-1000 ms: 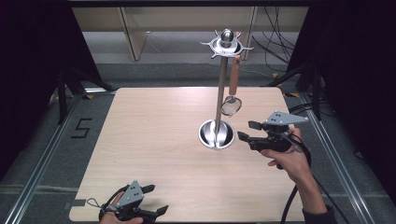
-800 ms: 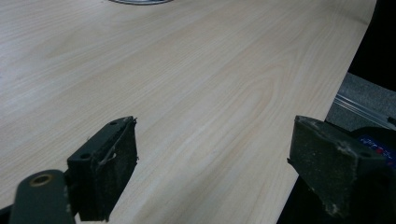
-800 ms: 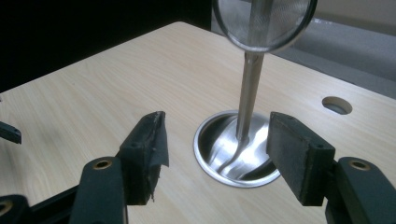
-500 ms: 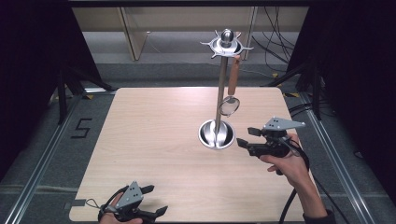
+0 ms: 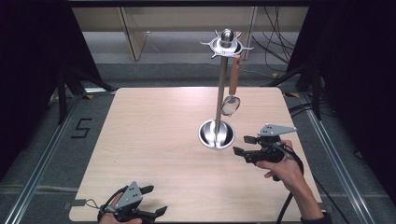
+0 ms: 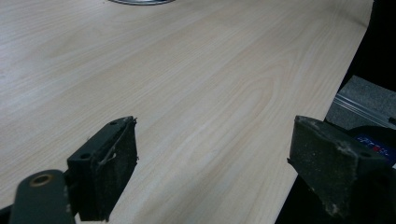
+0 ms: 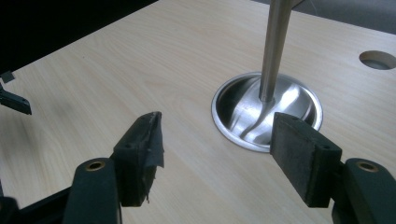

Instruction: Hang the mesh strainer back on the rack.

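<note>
A steel utensil stand [image 5: 219, 93] rises from a round dished base [image 5: 216, 134] on the light wooden table [image 5: 154, 130]. From its crown of hooks [image 5: 226, 44] hangs a ladle-like utensil with a brown handle [image 5: 233, 77] and a shiny bowl [image 5: 230, 105]. My right gripper [image 5: 243, 145] is open just right of the base, jaws pointing left with nothing between them. The right gripper view looks past its pads [image 7: 140, 156] at the base [image 7: 266, 109] and pole [image 7: 275, 42]. My left gripper [image 5: 152, 201] is open at the table's near left edge, its pads [image 6: 109, 170] over bare wood.
A round hole [image 7: 377, 59] is cut in the tabletop beyond the stand. Metal rails run along both sides of the table, and a floor mark "5" [image 5: 80, 127] lies at the left. Cables [image 5: 280, 51] trail at the back right. Dark curtains close in both sides.
My right gripper has drawn back toward the near edge and slightly left, away from the hanging utensil, staying open. The left gripper has not moved.
</note>
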The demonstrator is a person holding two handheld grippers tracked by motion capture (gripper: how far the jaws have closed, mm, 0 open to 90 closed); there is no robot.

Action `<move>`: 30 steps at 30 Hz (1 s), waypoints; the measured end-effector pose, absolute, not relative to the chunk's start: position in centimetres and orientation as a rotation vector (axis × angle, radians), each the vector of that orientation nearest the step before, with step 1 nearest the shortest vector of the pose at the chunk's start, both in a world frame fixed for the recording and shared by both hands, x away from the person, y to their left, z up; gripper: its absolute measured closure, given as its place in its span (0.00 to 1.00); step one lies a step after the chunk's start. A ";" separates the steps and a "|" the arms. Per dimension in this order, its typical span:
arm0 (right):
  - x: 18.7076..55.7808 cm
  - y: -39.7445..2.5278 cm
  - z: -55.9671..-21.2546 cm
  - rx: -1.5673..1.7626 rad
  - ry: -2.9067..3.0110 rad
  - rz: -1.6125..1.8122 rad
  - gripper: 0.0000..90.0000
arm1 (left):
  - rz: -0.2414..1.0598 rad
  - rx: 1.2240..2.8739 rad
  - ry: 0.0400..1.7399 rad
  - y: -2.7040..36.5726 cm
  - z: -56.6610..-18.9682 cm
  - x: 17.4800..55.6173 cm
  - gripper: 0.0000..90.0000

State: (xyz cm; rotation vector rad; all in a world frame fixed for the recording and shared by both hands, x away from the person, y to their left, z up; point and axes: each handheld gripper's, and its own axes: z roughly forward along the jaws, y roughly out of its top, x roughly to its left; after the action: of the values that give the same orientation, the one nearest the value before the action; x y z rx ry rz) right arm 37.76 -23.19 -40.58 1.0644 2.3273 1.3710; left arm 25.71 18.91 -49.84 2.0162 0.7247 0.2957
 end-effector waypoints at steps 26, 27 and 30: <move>37.4 -23.2 -42.6 1.126 2.354 1.317 0.38 | 0.275 1.980 0.746 18.6 -50.0 25.5 0.16; 37.4 -23.2 -42.8 1.107 2.351 1.332 0.38 | 0.267 1.975 0.760 18.6 -50.0 25.4 0.16; 37.3 -23.2 -43.0 1.108 2.360 1.329 0.38 | 0.289 2.017 0.731 18.8 -49.9 25.6 0.16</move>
State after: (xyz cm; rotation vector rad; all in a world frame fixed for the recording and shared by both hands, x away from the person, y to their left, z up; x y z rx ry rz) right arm 37.30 -23.17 -43.03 1.1079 2.3600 1.3286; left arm 25.62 18.84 -49.87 2.0173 0.7311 0.2889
